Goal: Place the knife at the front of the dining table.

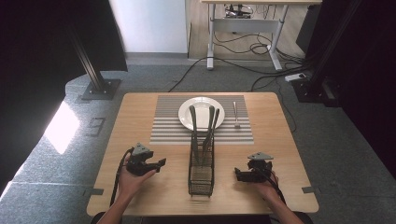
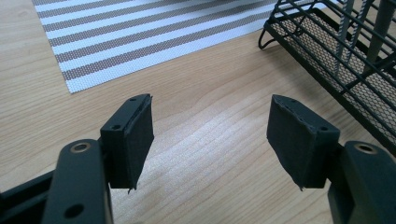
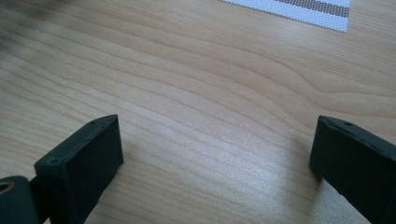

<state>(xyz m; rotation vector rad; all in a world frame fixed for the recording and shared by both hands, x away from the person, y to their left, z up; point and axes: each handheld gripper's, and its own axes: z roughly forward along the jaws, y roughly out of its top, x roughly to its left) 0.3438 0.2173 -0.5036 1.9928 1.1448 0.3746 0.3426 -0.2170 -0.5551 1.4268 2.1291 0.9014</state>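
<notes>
Wire rack (image 1: 201, 161) with utensils stands between both grippers' released fingers (image 2: 133, 135); high view adds the plate (image 1: 201, 110).

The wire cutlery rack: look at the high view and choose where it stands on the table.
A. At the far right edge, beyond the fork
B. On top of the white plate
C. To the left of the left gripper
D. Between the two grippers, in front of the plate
D: the wire cutlery rack stands on bare wood with the left gripper on one side and the right gripper on the other, nearer the person than the white plate.
</notes>
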